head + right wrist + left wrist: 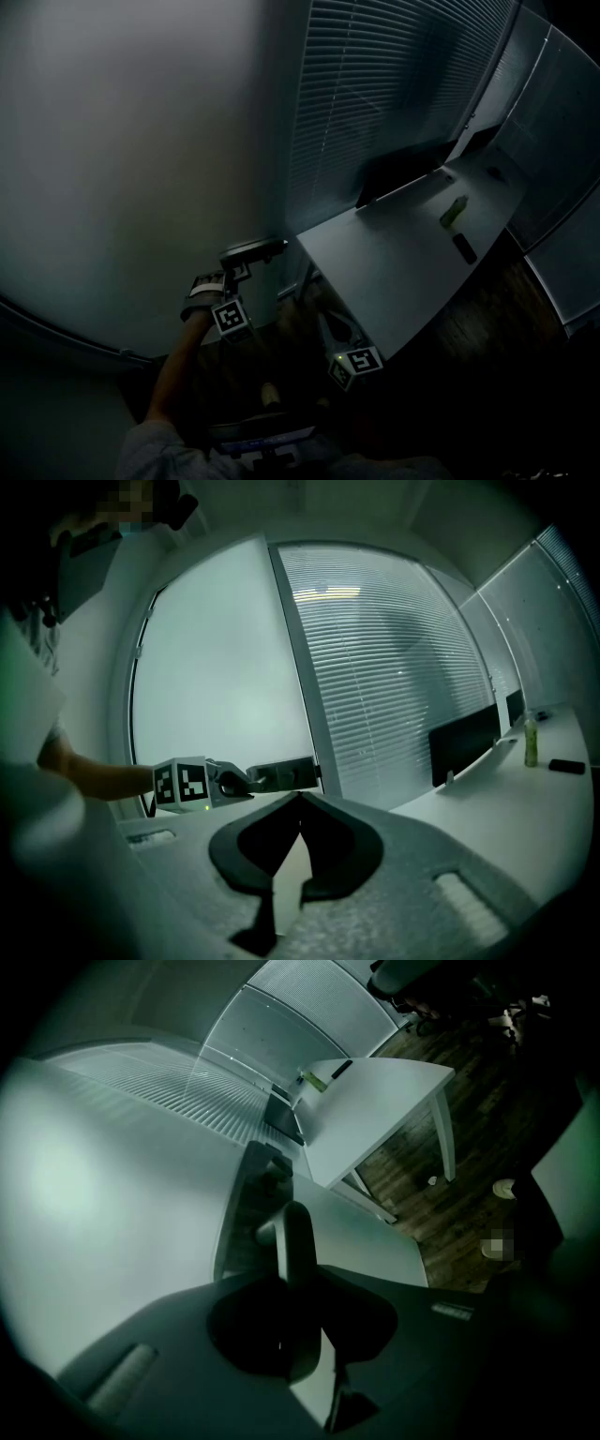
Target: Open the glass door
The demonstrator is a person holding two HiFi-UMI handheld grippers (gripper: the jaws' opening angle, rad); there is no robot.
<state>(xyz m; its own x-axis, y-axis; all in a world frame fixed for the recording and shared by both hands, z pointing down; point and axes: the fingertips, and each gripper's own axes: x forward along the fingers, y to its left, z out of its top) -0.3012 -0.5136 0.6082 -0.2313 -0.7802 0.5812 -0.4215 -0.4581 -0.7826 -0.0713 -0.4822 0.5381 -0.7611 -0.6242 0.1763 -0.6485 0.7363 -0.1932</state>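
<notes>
Glass door (141, 141): frosted and pale, it fills the wall in front of me. It stands shut against its frame, with the lock plate at its right edge.
Blinds (375, 94): slatted panels run along the wall to the right of the door, behind the table.
Table (403, 253): white, with its near corner close to the door's handle side. It stands on a dark wood floor (469, 1176).
Monitor (394, 169): a dark screen at the table's far edge, against the blinds.
Left gripper (302, 1283): my arm reaches forward to the door. My jaws are clamped on the door handle, and the lever runs straight in between them.
Right gripper (300, 799): held low and back from the door, near the table's corner. My jaws are pressed together tip to tip with nothing between them. Its marker cube (361, 361) faces up at me.
Door handle (253, 250): a dark lever jutting from the lock plate, level, with its free end inside my left jaws.
Bottle (454, 211): green, upright on the far part of the table.
Dark flat object (463, 247): lies on the table just beside the bottle. I cannot tell what it is.
</notes>
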